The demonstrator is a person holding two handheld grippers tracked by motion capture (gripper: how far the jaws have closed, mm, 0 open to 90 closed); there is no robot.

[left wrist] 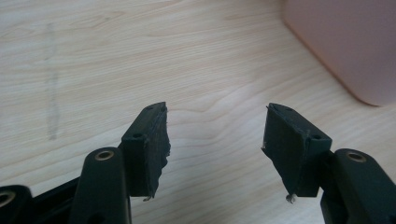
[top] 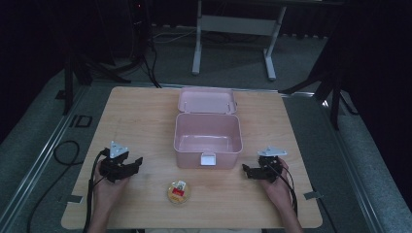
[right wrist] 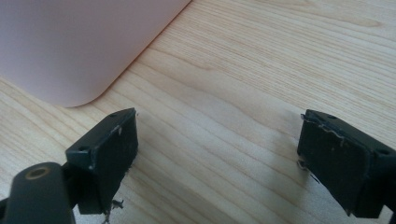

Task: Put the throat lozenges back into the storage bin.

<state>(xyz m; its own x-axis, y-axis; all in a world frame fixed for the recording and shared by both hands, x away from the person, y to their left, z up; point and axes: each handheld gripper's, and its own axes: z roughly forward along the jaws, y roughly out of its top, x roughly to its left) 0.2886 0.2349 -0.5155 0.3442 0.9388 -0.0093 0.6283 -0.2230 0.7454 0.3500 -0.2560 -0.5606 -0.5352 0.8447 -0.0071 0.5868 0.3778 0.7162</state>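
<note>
The pink box point(top: 208, 138) stands open at the middle of the table point(top: 141, 116), its lid point(top: 207, 100) laid back on the far side and a white latch point(top: 208, 159) on its near wall; the high view looks into a bare pink inside. Just in front of the box, near the table's near edge, lies a small round tin point(top: 179, 191) with a yellow rim and a red and white label, whose writing is too small to read. The left gripper point(top: 138, 162) rests left of the box in a hand point(top: 108, 187), jaws pointing toward the box's near left corner, and the right gripper point(top: 246, 169) rests right of the box in the other hand point(top: 277, 187), jaws pointing toward its near right corner; both are apart from the box. The left gripper view gives what the high view cannot: the left gripper point(left wrist: 215, 133) has its jaws standing apart with only bare wood between them, holding nothing, and the box point(left wrist: 345, 42) shows as a rounded pink corner ahead to one side. The right gripper view shows the right gripper point(right wrist: 217, 140) with jaws spread wider, also empty, worn pad edges fraying, and the box point(right wrist: 70, 42) close ahead. No brand or writing can be read on the box or grippers.
</note>
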